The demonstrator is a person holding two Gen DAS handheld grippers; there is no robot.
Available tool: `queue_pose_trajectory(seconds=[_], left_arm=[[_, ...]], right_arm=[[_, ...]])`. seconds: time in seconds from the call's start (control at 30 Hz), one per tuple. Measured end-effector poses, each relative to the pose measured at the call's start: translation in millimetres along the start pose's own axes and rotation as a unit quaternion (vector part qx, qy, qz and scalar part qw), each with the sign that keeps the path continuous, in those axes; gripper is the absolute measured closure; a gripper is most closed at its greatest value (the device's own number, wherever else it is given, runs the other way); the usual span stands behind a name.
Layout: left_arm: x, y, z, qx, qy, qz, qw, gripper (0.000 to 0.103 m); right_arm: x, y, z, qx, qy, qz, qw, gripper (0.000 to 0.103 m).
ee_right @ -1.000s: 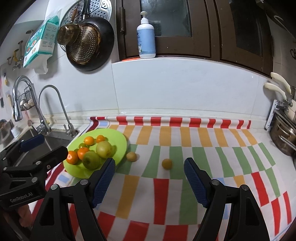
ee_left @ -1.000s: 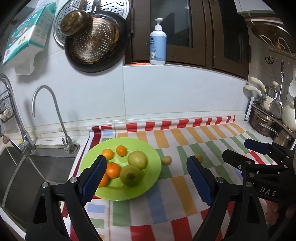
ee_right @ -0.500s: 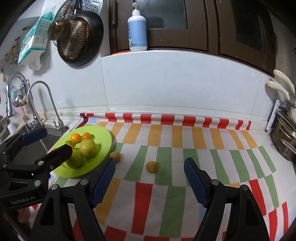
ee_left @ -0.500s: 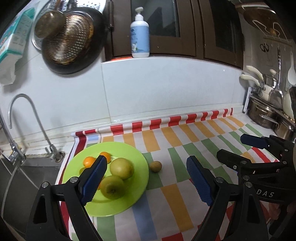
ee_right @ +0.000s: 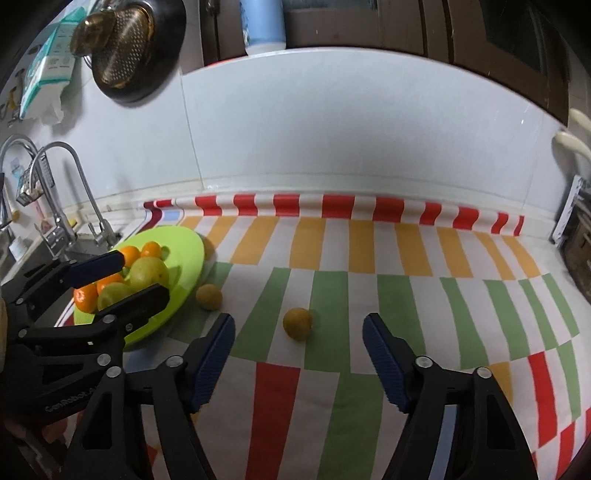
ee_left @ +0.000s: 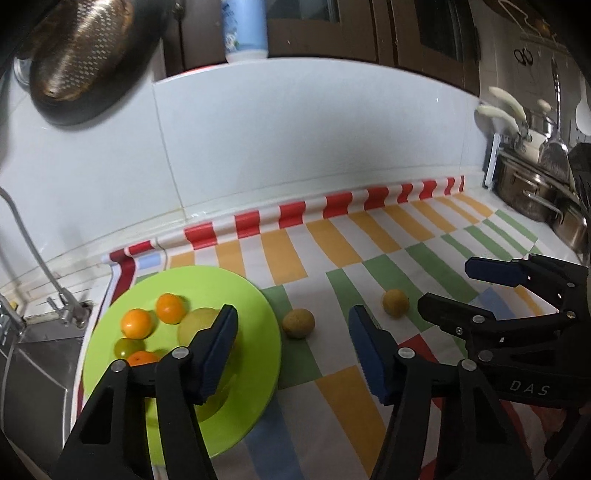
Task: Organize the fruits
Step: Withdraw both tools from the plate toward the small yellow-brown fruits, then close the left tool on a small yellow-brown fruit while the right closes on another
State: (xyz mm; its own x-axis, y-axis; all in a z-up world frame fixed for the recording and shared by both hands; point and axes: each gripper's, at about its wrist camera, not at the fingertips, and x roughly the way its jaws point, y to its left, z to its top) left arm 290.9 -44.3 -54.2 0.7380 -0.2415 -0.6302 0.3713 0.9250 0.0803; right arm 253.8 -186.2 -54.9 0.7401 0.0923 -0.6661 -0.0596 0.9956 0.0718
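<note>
A lime-green plate (ee_left: 255, 306) (ee_right: 184, 254) holds oranges (ee_left: 170, 308) and green apples (ee_right: 149, 272) at the left of the striped cloth. Two small yellow-brown fruits lie loose on the cloth: one beside the plate (ee_left: 298, 323) (ee_right: 209, 296), one further right (ee_left: 395, 302) (ee_right: 297, 323). My left gripper (ee_left: 291, 350) is open and empty, low over the plate's right edge; it also shows in the right wrist view (ee_right: 122, 280). My right gripper (ee_right: 298, 360) is open and empty, just short of the right loose fruit; it also shows in the left wrist view (ee_left: 450, 288).
A sink with taps (ee_right: 55, 184) lies left of the plate. Pots (ee_left: 532, 192) stand at the right end of the counter. A pan and strainer (ee_right: 125, 44) hang on the white tiled wall, with a lotion bottle (ee_left: 245, 33) on the ledge above.
Both grippers have moved forward and lower toward the cloth. The plate and the loose fruits appear larger and closer. Both stay open.
</note>
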Motion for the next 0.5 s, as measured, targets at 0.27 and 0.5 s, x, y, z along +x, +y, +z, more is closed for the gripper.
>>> queue_pose_trajectory(seconds=[0.27,0.5], left_arm=[[32.2,-6.9,-2.5,0.017,0.026,-0.009,0.9995,0.06],[54.0,-10.1,-2.9,0.029,0.054,-0.007,0.9981,0.07]], right_arm=[[29.6,-7.9,-4.0,0.015,0.029,0.015,0.999,0.044],[46.8,-9.6,-8.4,0.024,0.047,0.03,0.998,0.053]])
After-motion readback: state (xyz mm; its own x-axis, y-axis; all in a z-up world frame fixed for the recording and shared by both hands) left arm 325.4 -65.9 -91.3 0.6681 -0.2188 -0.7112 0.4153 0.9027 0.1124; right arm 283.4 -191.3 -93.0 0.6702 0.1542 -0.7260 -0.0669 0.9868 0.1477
